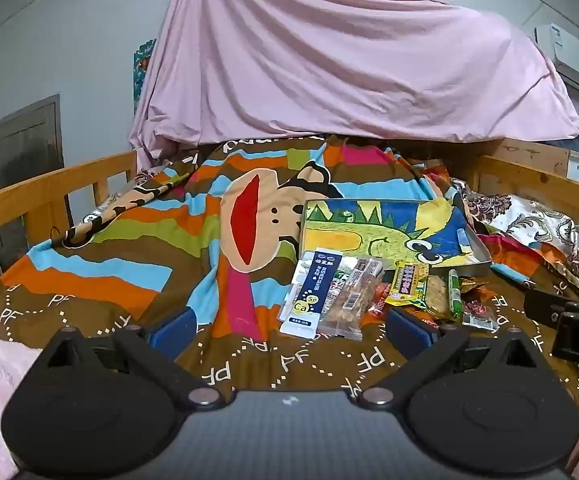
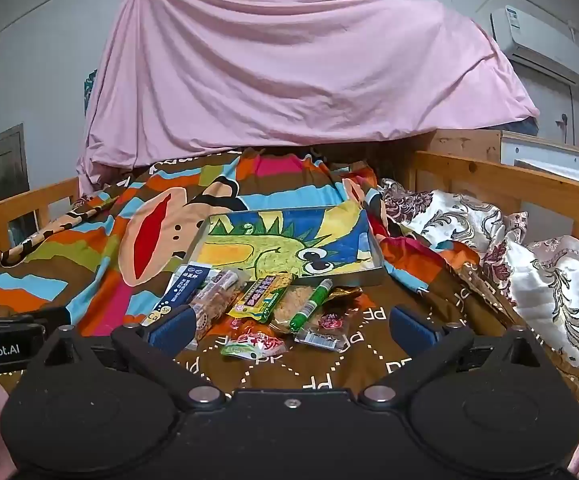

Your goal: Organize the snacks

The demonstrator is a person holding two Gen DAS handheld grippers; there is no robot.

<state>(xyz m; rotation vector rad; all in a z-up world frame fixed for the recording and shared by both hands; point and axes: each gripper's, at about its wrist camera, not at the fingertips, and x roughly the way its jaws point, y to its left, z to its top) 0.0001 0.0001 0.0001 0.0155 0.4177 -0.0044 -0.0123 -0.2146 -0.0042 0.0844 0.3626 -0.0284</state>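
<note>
Right wrist view: snack pile [image 2: 265, 312] on bed, just ahead between right gripper [image 2: 289, 324] jaws, spread, empty. Tray [image 2: 373, 276] directly behind pile. Left gripper [image 1: 289, 326] spread, empty; pile ahead-right. Right hand likely nearer.

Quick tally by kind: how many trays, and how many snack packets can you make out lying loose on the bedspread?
Tray: 1, nothing in it
Snack packets, loose in a pile in front of the tray: about 9; some overlap, so the count is uncertain
Total: about 10
</note>
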